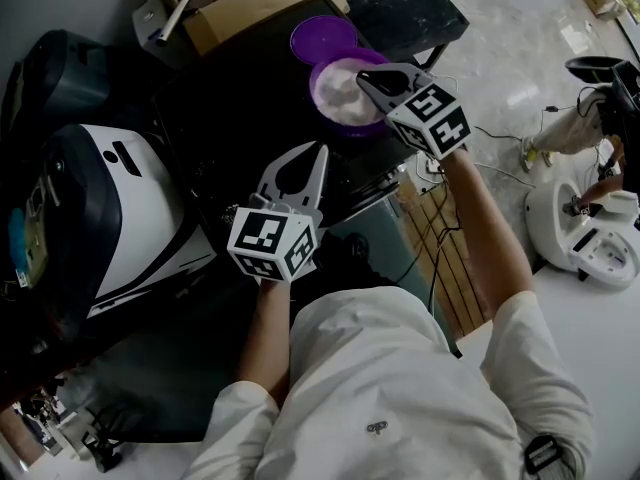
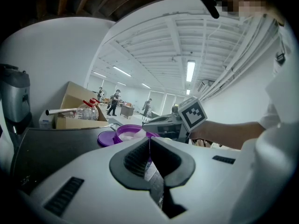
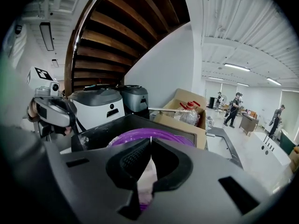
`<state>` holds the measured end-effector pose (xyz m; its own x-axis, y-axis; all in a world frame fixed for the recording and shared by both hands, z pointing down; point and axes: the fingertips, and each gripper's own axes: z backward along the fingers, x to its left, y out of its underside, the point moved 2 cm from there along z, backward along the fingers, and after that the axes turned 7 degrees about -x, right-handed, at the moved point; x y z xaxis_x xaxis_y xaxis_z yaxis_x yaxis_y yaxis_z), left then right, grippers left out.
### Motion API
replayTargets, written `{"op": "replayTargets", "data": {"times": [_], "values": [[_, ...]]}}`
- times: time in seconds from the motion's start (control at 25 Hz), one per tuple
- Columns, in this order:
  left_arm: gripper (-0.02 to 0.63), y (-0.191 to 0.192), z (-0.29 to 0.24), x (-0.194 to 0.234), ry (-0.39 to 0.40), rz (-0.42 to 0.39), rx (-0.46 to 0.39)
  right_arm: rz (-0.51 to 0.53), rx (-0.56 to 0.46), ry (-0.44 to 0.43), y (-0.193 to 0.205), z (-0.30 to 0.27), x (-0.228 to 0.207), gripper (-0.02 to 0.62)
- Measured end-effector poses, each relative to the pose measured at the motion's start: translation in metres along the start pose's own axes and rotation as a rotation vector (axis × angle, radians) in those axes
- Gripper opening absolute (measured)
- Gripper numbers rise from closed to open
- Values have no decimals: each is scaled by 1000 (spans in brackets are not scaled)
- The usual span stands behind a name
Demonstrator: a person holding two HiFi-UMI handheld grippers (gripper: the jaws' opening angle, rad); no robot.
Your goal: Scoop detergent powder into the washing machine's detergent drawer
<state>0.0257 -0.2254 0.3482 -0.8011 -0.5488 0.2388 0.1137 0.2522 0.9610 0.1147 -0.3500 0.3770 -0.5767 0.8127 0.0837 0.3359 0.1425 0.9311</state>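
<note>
A purple tub [image 1: 340, 98] of white detergent powder [image 1: 338, 90] stands on a black machine top [image 1: 240, 108], with its purple lid [image 1: 322, 38] lying just behind. My right gripper [image 1: 365, 78] hovers over the tub's right rim, shut, with nothing seen in it. In the right gripper view the tub [image 3: 161, 134] sits directly below the closed jaws, and powder [image 3: 145, 178] shows through the gap behind them. My left gripper [image 1: 320, 153] is shut and empty, nearer me and left of the tub. From the left gripper view, the tub [image 2: 128, 132] and the right gripper [image 2: 163, 125] lie ahead.
A white and black appliance [image 1: 120, 218] stands left of the black top. Behind the tub are a cardboard box [image 1: 255, 8] and a plastic bottle [image 3: 189, 113]. A white machine [image 1: 590, 238] and cables lie on the floor at right. People stand far off in the hall.
</note>
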Motion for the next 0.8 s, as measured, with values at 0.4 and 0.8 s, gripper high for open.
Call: {"op": "replayTargets", "data": {"times": [0.4,0.8], "values": [[20,1,0,-3,2,0,0,57,58,-79,-1,-1,20,12],[20,0,0,-6,-5,0,-3,13,92,-173,7,3,30,12]]}}
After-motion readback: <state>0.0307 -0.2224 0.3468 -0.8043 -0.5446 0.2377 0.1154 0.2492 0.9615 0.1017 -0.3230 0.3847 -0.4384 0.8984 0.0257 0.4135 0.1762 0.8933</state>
